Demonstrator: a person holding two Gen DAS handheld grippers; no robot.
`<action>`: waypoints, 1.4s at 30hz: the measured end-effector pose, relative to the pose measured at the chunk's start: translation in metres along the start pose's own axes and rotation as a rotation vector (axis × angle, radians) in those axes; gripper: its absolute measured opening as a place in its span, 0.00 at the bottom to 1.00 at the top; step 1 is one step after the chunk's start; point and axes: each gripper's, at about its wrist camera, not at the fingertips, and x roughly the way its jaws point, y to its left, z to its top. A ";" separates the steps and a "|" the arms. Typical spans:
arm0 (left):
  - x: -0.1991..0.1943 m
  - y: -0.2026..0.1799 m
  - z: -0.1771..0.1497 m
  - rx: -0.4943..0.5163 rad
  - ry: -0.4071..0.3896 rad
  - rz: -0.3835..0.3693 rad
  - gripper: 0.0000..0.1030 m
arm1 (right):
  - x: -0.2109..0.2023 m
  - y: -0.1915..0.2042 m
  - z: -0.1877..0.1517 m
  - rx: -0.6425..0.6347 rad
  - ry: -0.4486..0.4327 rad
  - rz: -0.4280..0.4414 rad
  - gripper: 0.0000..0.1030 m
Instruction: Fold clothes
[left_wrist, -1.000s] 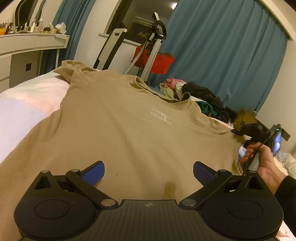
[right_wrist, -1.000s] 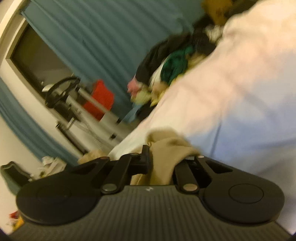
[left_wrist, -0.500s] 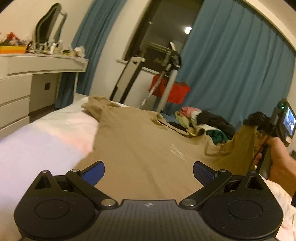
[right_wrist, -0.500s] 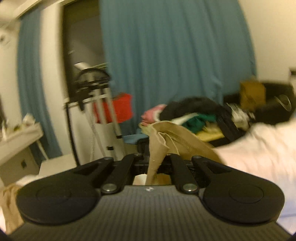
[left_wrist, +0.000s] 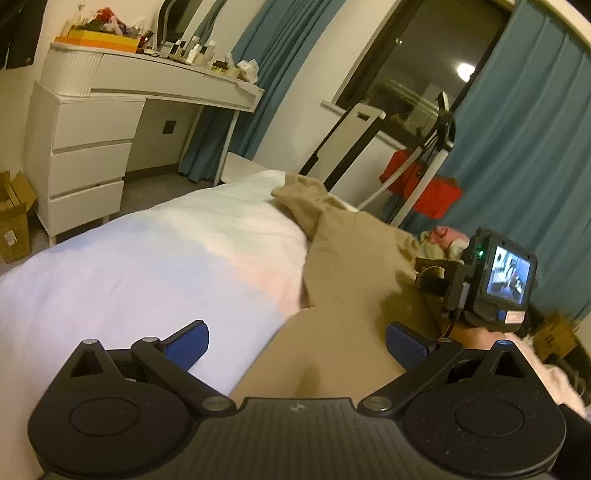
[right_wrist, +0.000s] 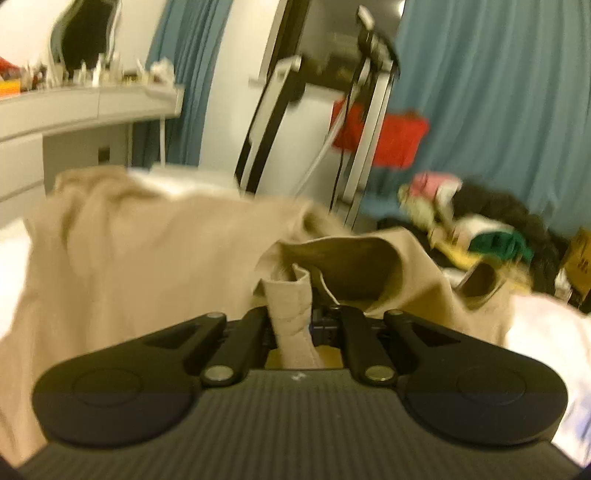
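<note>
A tan T-shirt (left_wrist: 354, 254) lies on the white bed (left_wrist: 155, 258), its right side lifted and carried over toward the left. My left gripper (left_wrist: 295, 339) hovers open above the shirt's near edge, blue pads (left_wrist: 186, 341) wide apart with nothing between them. In the left wrist view the right gripper (left_wrist: 430, 275) is to the right, holding tan cloth, its screen facing me. The right wrist view shows my right gripper (right_wrist: 295, 314) shut on a fold of the tan T-shirt (right_wrist: 147, 251), the sleeve hem (right_wrist: 291, 306) standing up between the jaws.
A white dresser (left_wrist: 96, 129) with bottles on top stands left of the bed. A pile of mixed clothes (right_wrist: 480, 229) lies at the bed's far end. An exercise machine with a red bag (left_wrist: 421, 184) stands before blue curtains (left_wrist: 528, 147). A cardboard box (left_wrist: 14, 218) is on the floor.
The right gripper has lifted the shirt's right sleeve and carried it leftward across the shirt. My left gripper has swung left, now looking over the bare bed, still open.
</note>
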 end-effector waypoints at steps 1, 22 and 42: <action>0.002 0.000 0.000 0.014 0.006 0.006 1.00 | 0.001 -0.002 0.000 0.028 0.012 0.008 0.06; -0.072 -0.068 -0.035 0.270 -0.039 -0.078 1.00 | -0.307 -0.095 -0.027 0.407 -0.090 0.176 0.75; -0.107 -0.184 -0.149 0.579 0.149 -0.299 0.86 | -0.423 -0.248 -0.167 0.808 -0.153 -0.007 0.76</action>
